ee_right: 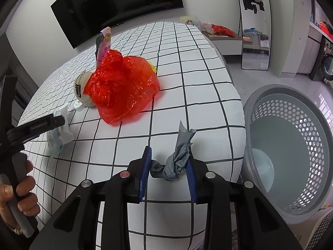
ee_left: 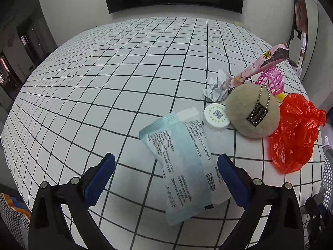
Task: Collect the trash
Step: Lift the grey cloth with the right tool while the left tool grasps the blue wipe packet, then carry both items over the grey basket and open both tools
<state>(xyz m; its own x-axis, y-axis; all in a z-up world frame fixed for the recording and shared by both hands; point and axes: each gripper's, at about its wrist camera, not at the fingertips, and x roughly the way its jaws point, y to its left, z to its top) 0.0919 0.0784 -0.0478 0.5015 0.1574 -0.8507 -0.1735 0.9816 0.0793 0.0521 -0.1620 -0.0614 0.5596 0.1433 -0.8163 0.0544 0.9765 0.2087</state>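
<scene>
Where clutter crowds: plush ball (ee_left: 252, 112), cap (ee_left: 216, 117), red bag (ee_left: 295, 131).

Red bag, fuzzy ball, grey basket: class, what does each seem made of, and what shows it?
Red bag: thin glossy plastic film, translucent and crinkled. Fuzzy ball: likely plush fabric, matte nap, with a metal bead chain. Grey basket: apparently rigid moulded plastic, smooth with punched holes.

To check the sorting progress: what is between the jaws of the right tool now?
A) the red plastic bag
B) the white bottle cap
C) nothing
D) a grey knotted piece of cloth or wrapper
D: in the right wrist view the right tool is closed on a grey knotted scrap, while the red plastic bag lies on the table.
</scene>
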